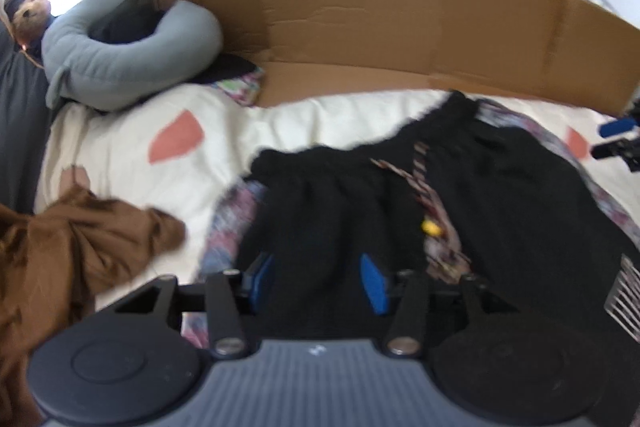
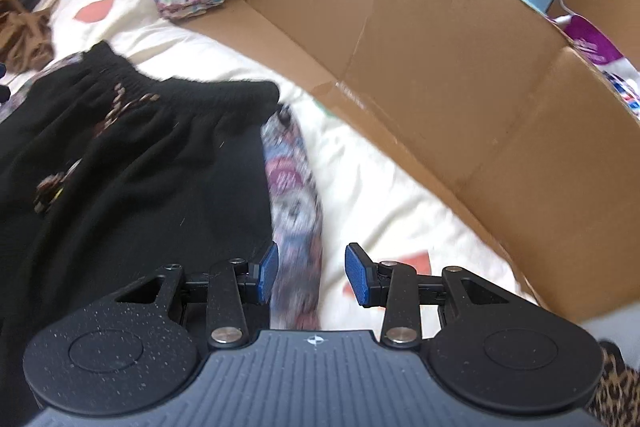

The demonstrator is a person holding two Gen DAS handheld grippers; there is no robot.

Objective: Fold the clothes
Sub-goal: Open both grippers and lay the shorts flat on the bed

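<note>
A black garment (image 1: pixel 460 187) with a gathered waistband and patterned drawstring (image 1: pixel 428 195) lies spread on the cream bedcover (image 1: pixel 132 131). A multicoloured patterned cloth (image 1: pixel 232 215) peeks out beneath it. My left gripper (image 1: pixel 318 277) hovers open over the black garment's near-left part, nothing between its blue pads. In the right wrist view the same black garment (image 2: pixel 132 163) fills the left, and my right gripper (image 2: pixel 312 273) stands open above the patterned cloth's (image 2: pixel 294 195) right edge. The right gripper's tips (image 1: pixel 618 141) show at the far right of the left wrist view.
A brown garment (image 1: pixel 68 251) lies crumpled at the near left. A grey curved pillow (image 1: pixel 120 63) sits at the back left beside folded cloths (image 1: pixel 240 83). Flattened cardboard (image 1: pixel 400 23) walls the far side of the bed. Leopard-print fabric (image 2: pixel 616 387) shows at the lower right.
</note>
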